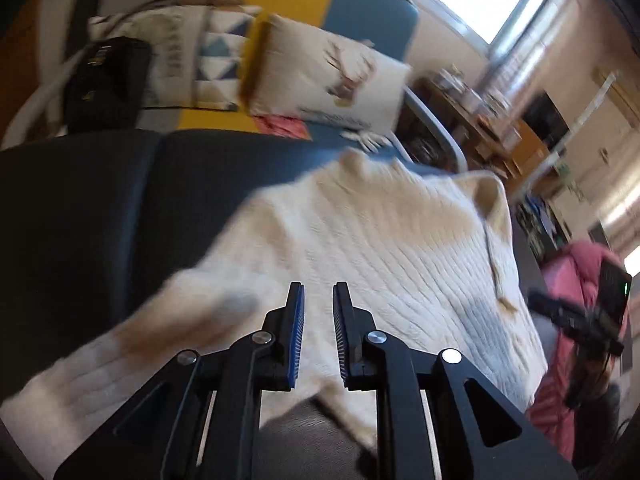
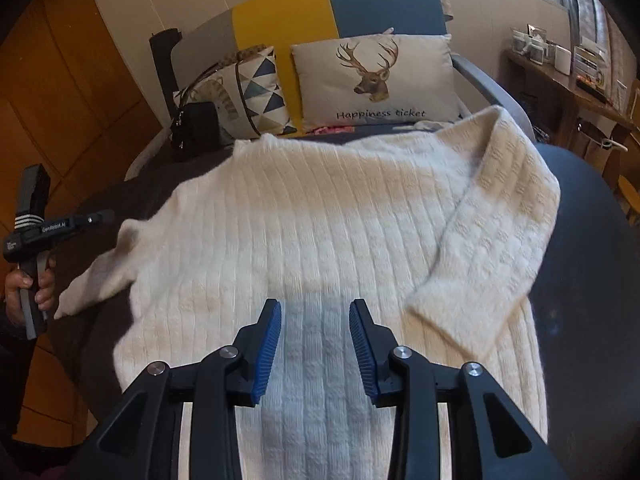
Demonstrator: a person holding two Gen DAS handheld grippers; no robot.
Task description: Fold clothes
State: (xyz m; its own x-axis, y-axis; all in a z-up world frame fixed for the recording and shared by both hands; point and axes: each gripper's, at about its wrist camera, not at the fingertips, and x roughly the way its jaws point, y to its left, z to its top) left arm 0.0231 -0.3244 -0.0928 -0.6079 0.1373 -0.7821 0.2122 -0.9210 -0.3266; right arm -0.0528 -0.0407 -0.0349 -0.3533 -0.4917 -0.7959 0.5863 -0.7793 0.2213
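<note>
Okay, both my grippers, left gripper (image 1: 319,292) and right gripper (image 2: 315,312), hang empty, jaws apart; I should pinch the loose sleeve (image 2: 96,272) near its cuff, folding it flat across the sweater (image 2: 304,208).

The left wrist camera is looking down steeply along its own fingers, rolled so the room is tilting, and is sitting close above the cream ribbed knitted sweater (image 1: 380,248). The right wrist camera is facing the same way (upright this time), close over that sweater (image 2: 320,216). Both are taking in the pale rectangular deer-print cushion (image 1: 332,76) (image 2: 376,80) toward 12 o'clock. Each is catching the other handheld device: at 3 o'clock, and at 9 o'clock.
</note>
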